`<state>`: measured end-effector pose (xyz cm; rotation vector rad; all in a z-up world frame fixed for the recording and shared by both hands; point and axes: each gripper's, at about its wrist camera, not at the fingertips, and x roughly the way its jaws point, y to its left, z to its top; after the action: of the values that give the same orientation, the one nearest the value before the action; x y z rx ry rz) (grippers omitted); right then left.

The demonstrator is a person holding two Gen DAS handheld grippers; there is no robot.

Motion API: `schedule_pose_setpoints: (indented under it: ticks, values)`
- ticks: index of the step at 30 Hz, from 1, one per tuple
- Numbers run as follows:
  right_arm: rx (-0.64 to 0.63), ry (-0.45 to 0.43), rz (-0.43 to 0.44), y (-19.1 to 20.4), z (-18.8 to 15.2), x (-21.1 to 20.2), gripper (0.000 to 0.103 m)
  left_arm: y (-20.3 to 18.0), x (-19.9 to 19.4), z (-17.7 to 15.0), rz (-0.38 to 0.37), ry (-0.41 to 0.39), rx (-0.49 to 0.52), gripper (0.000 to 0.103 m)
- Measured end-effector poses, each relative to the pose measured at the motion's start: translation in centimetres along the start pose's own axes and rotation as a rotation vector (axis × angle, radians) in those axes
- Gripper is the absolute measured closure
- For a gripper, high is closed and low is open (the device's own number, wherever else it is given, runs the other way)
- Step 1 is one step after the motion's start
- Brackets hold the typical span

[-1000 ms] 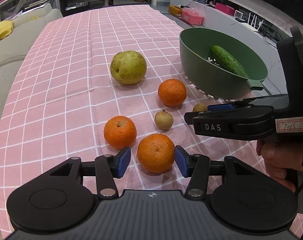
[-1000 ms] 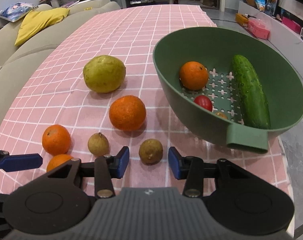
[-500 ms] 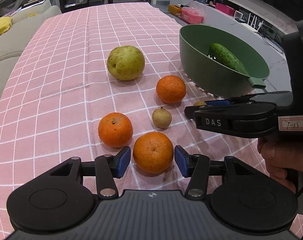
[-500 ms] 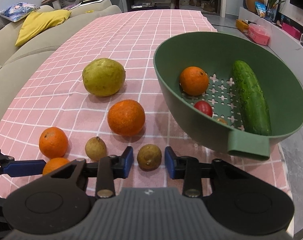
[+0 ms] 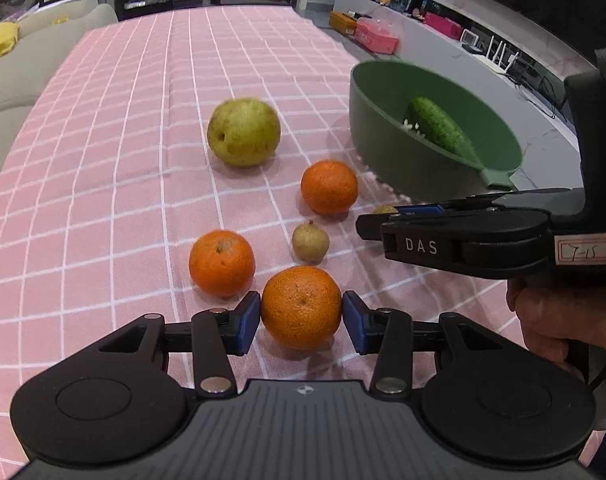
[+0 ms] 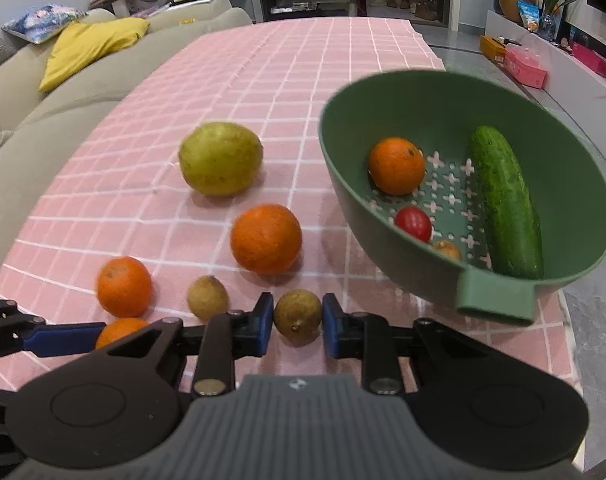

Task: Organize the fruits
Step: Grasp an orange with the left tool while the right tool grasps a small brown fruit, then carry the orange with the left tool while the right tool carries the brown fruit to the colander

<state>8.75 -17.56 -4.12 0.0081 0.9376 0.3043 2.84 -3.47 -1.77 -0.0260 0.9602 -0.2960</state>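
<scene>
— Presently: left gripper (image 5: 302, 312) pads touching tangerine (image 5: 301, 307) flanks near tablecloth's (image 5: 103, 200) front edge; right gripper (image 6: 297, 318) closed onto longan (image 6: 297, 317) beside green colander (image 6: 383, 220).
— Noted. Tangerine soft-skinned, squeeze mid-girth; longan light, brittle-shelled, likely slippery.

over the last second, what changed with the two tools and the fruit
Both tools closed in. The left tool narrowed its pads onto the near orange, which now sits pinched between them. The right tool advanced and closed around the small brown fruit; a thin gap may remain. Both fruits look still on the pink cloth. The pear, other oranges and the green bowl with its contents stayed put.
</scene>
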Motion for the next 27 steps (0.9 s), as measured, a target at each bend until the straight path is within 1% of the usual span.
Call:
schedule_pose_setpoints:
  ticks: [7, 11, 15, 19, 22, 24, 27]
  values:
    - [0.0, -0.093, 0.047, 1.0, 2.5, -3.7, 0.081, 0.3, -2.9, 1.8, 0.012, -0.079, -0.032, 0.052]
    - [0.01, -0.142, 0.062, 0.9, 3.6, -5.4, 0.081, -0.2, -2.9, 3.2, 0.027, -0.085, -0.026, 0.053]
    - [0.049, -0.173, 0.058, -0.3, 4.7, -6.4, 0.081, -1.7, -2.8, 5.1, 0.031, -0.101, 0.0, 0.053]
    - [0.102, -0.214, 0.03, -2.5, 5.9, -7.0, 0.081, -3.8, -2.5, 7.7, 0.034, -0.12, 0.067, 0.052]
    - [0.172, -0.24, -0.003, -5.5, 6.9, -7.4, 0.08, -5.4, -1.8, 9.7, 0.032, -0.13, 0.115, 0.053]
    - [0.215, -0.236, -0.019, -7.4, 7.4, -7.2, 0.08, -6.5, -1.1, 10.9, 0.029, -0.131, 0.145, 0.053]
    - [0.256, -0.197, -0.026, -10.1, 7.8, -6.2, 0.08, -8.4, 0.5, 12.5, 0.023, -0.123, 0.189, 0.052]
